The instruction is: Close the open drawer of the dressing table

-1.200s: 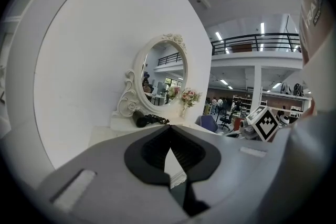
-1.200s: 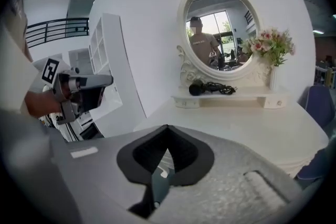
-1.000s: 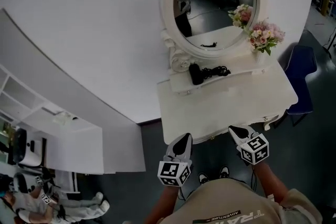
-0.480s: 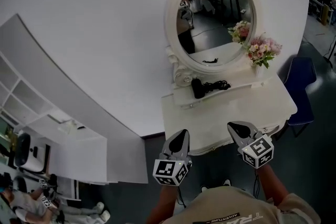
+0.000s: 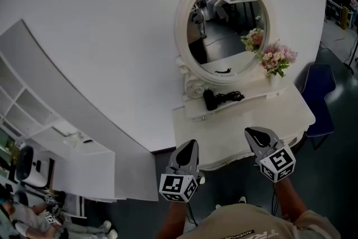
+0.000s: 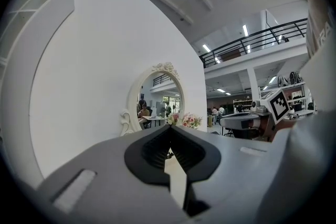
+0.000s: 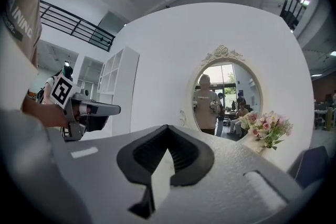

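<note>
The white dressing table (image 5: 279,115) stands against a curved white wall, seen in the head view. It carries an oval mirror (image 5: 226,25), a pink flower bunch (image 5: 277,57) and a black hair dryer (image 5: 210,99) on a small shelf. No drawer front shows from above. My left gripper (image 5: 191,144) hangs at the table's front left corner, jaws pressed together and empty. My right gripper (image 5: 250,131) hovers over the front edge, also shut and empty. The jaws meet in the left gripper view (image 6: 169,128) and in the right gripper view (image 7: 168,127).
A blue chair (image 5: 320,84) stands right of the table. A white shelf unit (image 5: 61,145) juts out at the left, with a person (image 5: 33,215) beyond it. Dark floor lies in front of the table.
The head view has tilted, so the mirror and table sit lower in the picture. Both grippers stay shut near the table's front edge and have hardly shifted.
</note>
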Tool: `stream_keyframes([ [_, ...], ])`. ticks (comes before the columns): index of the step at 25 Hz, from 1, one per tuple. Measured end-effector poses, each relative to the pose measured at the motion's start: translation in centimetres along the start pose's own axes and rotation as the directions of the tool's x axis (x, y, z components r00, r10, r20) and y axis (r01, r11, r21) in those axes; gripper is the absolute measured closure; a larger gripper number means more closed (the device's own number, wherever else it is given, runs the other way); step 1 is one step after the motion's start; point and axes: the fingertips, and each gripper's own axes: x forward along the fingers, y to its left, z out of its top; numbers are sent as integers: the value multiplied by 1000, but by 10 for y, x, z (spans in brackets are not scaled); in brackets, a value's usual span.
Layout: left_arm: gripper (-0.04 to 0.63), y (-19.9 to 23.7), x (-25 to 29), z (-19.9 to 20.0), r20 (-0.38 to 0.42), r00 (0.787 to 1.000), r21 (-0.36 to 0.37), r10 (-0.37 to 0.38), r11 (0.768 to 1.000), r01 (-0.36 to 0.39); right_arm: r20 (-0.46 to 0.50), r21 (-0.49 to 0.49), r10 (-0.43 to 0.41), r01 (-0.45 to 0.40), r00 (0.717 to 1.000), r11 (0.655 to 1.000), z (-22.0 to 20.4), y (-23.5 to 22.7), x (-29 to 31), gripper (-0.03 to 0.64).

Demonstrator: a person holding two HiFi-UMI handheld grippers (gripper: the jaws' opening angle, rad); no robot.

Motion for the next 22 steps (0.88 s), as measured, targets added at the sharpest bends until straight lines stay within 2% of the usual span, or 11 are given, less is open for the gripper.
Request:
stream_keyframes([
  [9, 578, 9, -9, -12, -22, 999, -23, 36, 999, -36, 22, 5, -1, 0, 1000, 1000, -5, 6, -6, 615],
  [14, 578, 7, -14, -16, -28, 999, -51, 25, 998, -27, 23, 22, -9, 9, 1000, 1000, -8, 7, -8, 615],
  [18, 578, 9, -20, -18, -34, 999, -47, 30, 998, -32, 8, -17, -10, 10, 1000, 1000, -11, 14, -6, 615],
  [22, 578, 12, -22, -17, -34, 999, -44, 27, 999, -29, 10, -5, -8, 9, 1000, 1000, -13, 16, -3, 615],
])
